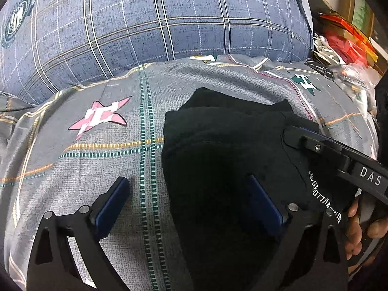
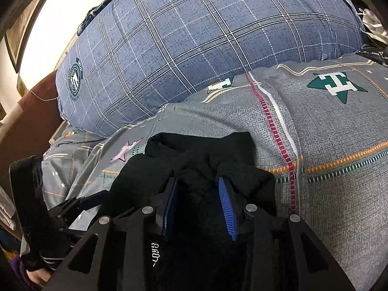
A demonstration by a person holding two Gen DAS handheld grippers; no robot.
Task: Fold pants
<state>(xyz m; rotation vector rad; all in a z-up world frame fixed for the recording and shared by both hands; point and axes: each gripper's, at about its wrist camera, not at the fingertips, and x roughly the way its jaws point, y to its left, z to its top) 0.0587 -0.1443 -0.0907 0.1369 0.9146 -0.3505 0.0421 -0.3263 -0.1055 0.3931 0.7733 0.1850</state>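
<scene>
Your left gripper (image 1: 186, 208) stands wide open, holding nothing; your right gripper (image 2: 198, 206) straddles the folded black pants (image 1: 218, 169). Press the fold flat before lifting away.

I am working over a bed spread with a grey sheet (image 1: 101, 169), crossed by dashed green and orange lines and a red dashed stripe (image 2: 278, 145), and printed with a pink star (image 1: 99, 117) and a green star (image 2: 335, 86). Directly on the sheet lie the black pants (image 1: 218, 165), bunched into a thick folded bundle with white lettering near one edge. Behind them a large blue plaid pillow (image 1: 145, 24) rests on the sheet too, its lower edge just beyond the pants, a round crest printed near one corner.
</scene>
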